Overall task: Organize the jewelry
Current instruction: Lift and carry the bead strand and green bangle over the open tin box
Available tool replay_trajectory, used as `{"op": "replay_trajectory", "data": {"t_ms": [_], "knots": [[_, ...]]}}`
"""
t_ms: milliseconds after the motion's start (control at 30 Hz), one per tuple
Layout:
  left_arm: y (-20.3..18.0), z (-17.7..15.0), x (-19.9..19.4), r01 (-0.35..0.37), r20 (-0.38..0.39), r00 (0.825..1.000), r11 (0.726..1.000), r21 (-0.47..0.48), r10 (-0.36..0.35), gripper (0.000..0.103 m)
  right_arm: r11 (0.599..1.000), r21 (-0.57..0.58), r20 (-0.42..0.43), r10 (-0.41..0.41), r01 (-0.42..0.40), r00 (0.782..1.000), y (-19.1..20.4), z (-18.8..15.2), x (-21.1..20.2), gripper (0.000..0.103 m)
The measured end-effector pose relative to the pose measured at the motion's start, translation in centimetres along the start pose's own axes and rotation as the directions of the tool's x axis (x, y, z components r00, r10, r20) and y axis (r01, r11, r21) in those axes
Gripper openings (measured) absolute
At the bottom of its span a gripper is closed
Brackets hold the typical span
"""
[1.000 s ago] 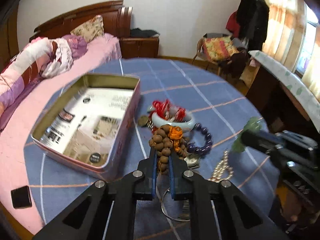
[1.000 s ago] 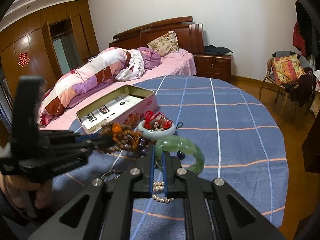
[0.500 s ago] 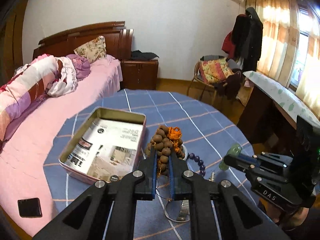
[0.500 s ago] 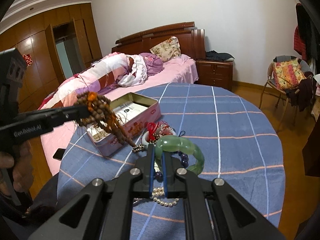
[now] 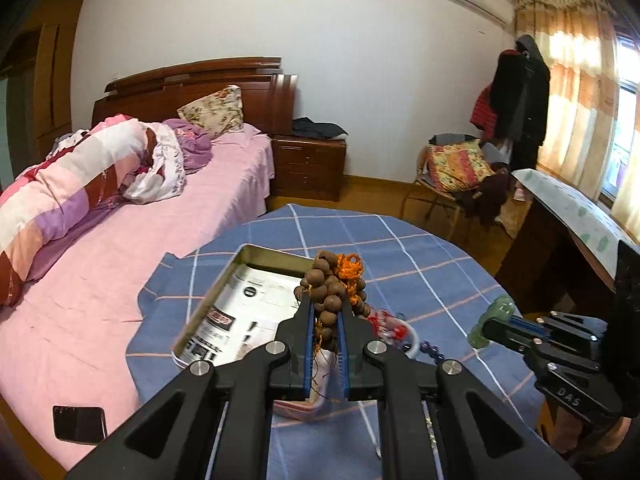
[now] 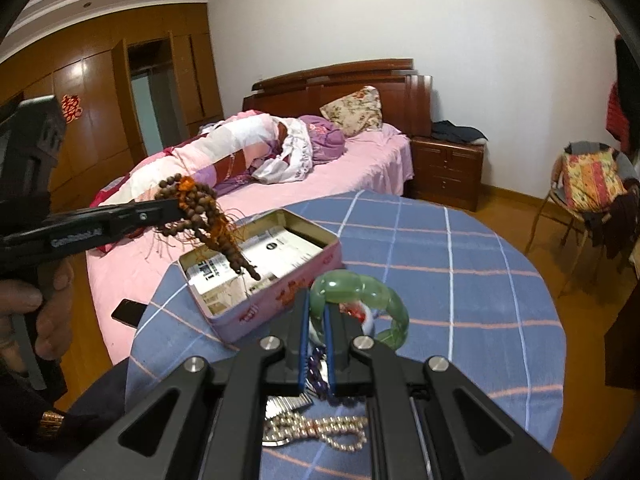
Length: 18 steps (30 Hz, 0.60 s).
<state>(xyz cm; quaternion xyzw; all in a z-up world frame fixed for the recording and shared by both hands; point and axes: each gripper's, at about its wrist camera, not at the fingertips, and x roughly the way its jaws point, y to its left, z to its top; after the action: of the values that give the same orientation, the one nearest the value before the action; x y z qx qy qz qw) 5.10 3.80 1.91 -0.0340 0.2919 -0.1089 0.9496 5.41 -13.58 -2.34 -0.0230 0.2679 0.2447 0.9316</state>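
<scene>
My left gripper (image 5: pixel 324 308) is shut on a brown wooden bead strand with an orange tassel (image 5: pixel 330 286) and holds it high above the open pink tin box (image 5: pixel 208 316). In the right wrist view the strand (image 6: pixel 204 216) dangles over the tin (image 6: pixel 280 292). My right gripper (image 6: pixel 316 312) is shut on a green jade bangle (image 6: pixel 372 292), held above the table; it also shows in the left wrist view (image 5: pixel 494 314). A pearl strand (image 6: pixel 320 428), purple beads (image 6: pixel 316 364) and a pale bangle with red cord (image 6: pixel 360 312) lie on the blue checked tablecloth (image 6: pixel 460 280).
A pink bed (image 5: pixel 140 240) borders the table on the left, with a black phone (image 6: pixel 128 312) on its edge. A wooden nightstand (image 6: pixel 448 168) and a chair with a cushion (image 6: pixel 588 188) stand behind. A desk (image 5: pixel 568 216) is at the right.
Both grippers have risen from the table with their jewelry. The left one has carried the bead strand over the tin box. The right still holds the jade bangle.
</scene>
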Motion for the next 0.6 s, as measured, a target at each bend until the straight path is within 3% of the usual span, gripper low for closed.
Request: {"op": "replay_trajectory", "data": {"t_ms": [333, 600], "knots": [[4.2, 0.7, 2.7, -0.099, -0.011, 0.995, 0.994, -0.038, 0.098, 0.009, 0.994, -0.086, -0.044, 0.067, -0.071, 0.997, 3.4, 3.4, 4.3, 0.009], [6.5, 0.1, 4.1, -0.150, -0.034, 0.988, 0.987, -0.059, 0.148, 0.009, 0.982, -0.144, -0.106, 0.110, -0.125, 0.988, 6.7, 4.0, 9.3, 0.009]]}}
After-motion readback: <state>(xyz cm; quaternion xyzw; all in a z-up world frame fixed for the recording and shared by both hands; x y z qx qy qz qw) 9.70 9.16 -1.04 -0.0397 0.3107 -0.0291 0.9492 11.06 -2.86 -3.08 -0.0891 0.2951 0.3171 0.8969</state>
